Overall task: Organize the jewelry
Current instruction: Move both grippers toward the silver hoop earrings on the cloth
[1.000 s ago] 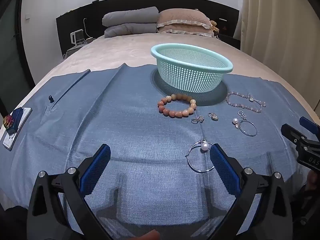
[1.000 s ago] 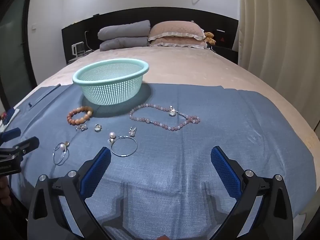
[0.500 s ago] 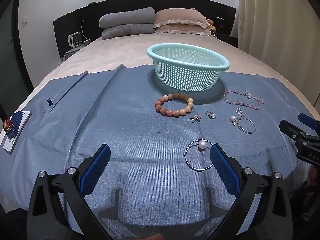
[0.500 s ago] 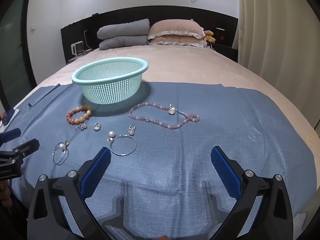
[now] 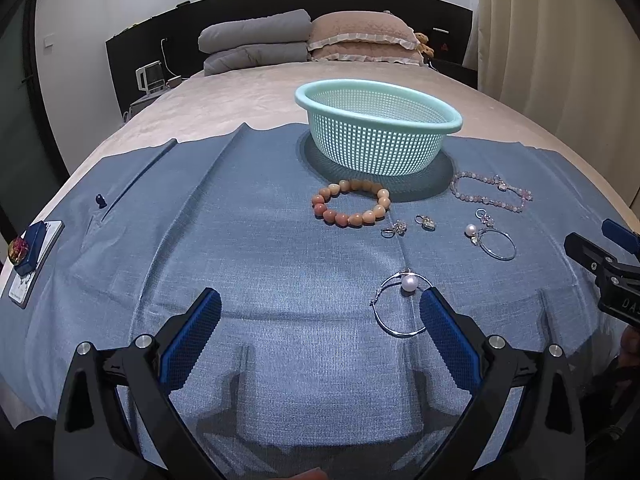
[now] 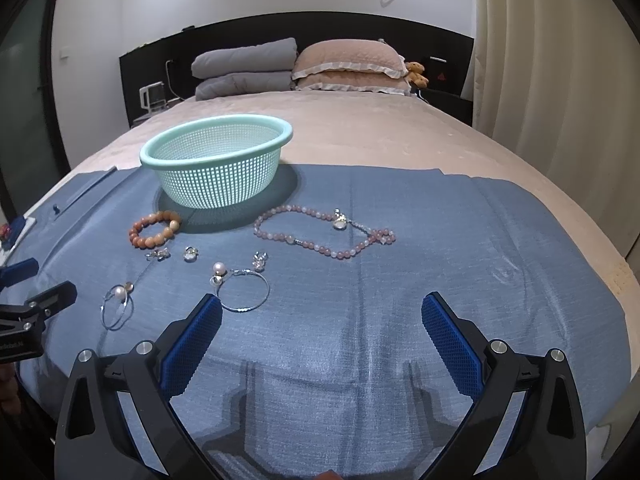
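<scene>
A mint mesh basket (image 5: 378, 136) (image 6: 216, 168) stands on a blue cloth (image 5: 240, 240) on a bed. In front of it lie an orange bead bracelet (image 5: 351, 208) (image 6: 154, 229), a pink bead necklace (image 5: 490, 192) (image 6: 320, 234), two small earrings (image 5: 394, 229) (image 5: 426, 222), and two silver hoops with pearls (image 5: 402, 308) (image 5: 496, 242). My left gripper (image 5: 320, 316) is open and empty, with the near hoop by its right finger. My right gripper (image 6: 322, 320) is open and empty, with a hoop (image 6: 242, 290) just beyond its left finger.
A small blue box on a white card (image 5: 30, 248) lies at the cloth's left edge. A small dark peg (image 5: 100, 200) stands on the cloth. Pillows (image 5: 312, 40) and a headboard are at the far end. Curtains (image 6: 560, 60) hang at the right.
Both views shift slightly; the jewelry sits a little higher and farther in the left wrist view. Nothing on the cloth has moved. Both grippers stay open.
</scene>
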`<action>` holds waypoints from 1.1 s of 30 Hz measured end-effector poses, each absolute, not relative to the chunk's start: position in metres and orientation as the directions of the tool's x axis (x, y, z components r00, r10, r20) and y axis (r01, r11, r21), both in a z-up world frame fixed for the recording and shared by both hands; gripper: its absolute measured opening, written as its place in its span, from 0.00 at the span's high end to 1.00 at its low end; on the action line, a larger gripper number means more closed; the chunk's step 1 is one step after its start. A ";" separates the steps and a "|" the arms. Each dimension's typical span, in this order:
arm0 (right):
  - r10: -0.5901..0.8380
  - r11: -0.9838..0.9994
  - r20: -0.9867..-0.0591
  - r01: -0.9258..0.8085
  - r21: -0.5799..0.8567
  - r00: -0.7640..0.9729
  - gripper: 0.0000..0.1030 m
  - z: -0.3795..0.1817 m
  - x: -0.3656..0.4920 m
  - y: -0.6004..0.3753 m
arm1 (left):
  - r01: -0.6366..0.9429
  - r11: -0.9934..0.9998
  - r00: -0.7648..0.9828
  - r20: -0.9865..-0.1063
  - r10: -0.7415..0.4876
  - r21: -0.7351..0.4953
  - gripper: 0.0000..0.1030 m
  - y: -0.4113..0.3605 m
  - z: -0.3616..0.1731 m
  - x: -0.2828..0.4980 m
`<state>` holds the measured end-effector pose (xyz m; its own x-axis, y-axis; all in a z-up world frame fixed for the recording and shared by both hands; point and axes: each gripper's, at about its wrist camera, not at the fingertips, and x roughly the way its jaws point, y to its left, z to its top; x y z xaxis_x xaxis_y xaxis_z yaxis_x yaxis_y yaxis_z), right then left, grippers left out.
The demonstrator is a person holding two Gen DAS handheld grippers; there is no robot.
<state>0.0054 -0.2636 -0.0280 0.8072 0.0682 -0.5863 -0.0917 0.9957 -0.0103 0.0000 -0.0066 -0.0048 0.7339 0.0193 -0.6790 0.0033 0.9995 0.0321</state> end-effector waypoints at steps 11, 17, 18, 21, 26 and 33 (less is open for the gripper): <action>0.057 0.996 -0.596 -0.087 -0.022 0.801 0.07 -0.029 0.007 -0.262 | 0.007 0.999 0.736 -0.676 0.025 0.044 0.06 -0.009 -0.006 -0.001; 0.061 0.995 -0.597 -0.096 -0.028 0.800 0.07 -0.030 0.007 -0.260 | 0.022 0.998 0.730 -0.683 0.020 0.052 0.06 -0.012 -0.008 -0.001; 0.061 0.995 -0.597 -0.097 -0.027 0.800 0.07 -0.030 0.007 -0.260 | 0.025 0.998 0.730 -0.683 0.018 0.052 0.06 -0.012 -0.008 -0.001; 0.065 0.994 -0.599 -0.101 -0.027 0.798 0.07 -0.030 0.008 -0.259 | 0.033 0.998 0.730 -0.684 0.013 0.054 0.06 -0.014 -0.009 -0.001; 0.083 0.992 -0.609 -0.122 -0.022 0.789 0.07 -0.032 0.009 -0.255 | 0.038 0.998 0.731 -0.682 0.000 0.041 0.06 -0.014 -0.010 -0.001; 0.123 0.989 -0.632 -0.150 0.011 0.765 0.07 -0.035 0.013 -0.252 | 0.057 0.998 0.723 -0.691 -0.013 0.041 0.06 -0.018 -0.016 0.003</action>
